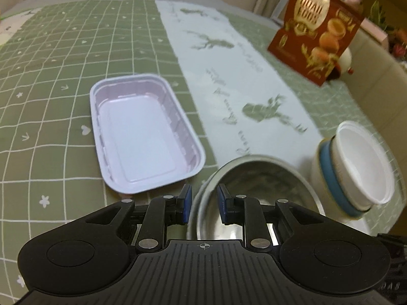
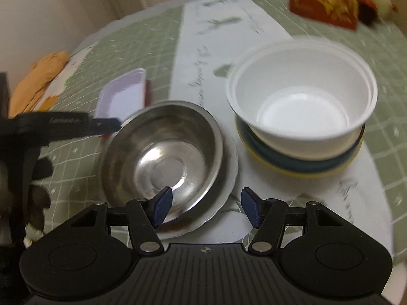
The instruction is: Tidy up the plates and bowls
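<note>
- Left gripper: fingers nearly together, straddling the steel bowl rim; contact unclear.
- Right gripper: fingers apart, empty, over the bowl's near edge.
- Steel bowl sits on white plate; bowl stack beside.
- Next, probably: lift steel bowl onto stack.

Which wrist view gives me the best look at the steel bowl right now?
The right wrist view: the steel bowl shows whole, rim and base ring included, sitting on a white plate. In the left wrist view the steel bowl is partly hidden behind the left claw.
</note>
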A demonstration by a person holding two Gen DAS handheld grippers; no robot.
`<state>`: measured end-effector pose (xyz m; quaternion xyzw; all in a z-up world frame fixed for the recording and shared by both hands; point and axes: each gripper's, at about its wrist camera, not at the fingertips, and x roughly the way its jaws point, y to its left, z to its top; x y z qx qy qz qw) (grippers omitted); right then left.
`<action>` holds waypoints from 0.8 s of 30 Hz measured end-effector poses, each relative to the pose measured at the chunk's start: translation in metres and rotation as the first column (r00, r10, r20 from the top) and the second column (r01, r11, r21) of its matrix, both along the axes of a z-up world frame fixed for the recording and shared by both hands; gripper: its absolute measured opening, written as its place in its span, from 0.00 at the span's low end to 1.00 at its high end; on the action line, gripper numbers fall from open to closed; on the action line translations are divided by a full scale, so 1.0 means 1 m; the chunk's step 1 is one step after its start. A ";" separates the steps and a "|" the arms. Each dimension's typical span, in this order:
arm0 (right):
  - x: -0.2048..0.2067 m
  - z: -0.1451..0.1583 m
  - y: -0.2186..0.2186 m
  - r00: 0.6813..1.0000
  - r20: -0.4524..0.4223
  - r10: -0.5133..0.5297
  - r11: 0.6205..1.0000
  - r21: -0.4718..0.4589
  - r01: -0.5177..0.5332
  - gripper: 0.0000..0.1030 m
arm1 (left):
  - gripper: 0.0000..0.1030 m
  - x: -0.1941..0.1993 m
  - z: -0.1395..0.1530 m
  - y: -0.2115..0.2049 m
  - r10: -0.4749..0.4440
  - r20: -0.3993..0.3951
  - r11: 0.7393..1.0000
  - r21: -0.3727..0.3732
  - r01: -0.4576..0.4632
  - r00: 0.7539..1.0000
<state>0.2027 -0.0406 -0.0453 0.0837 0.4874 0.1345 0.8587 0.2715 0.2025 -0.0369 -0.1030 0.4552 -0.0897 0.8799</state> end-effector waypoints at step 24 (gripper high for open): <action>0.012 -0.036 0.031 0.995 -0.094 -0.026 0.996 0.082 0.034 0.62 | 0.35 0.021 -0.023 -0.001 -0.040 -0.054 0.999 -0.002 0.040 0.998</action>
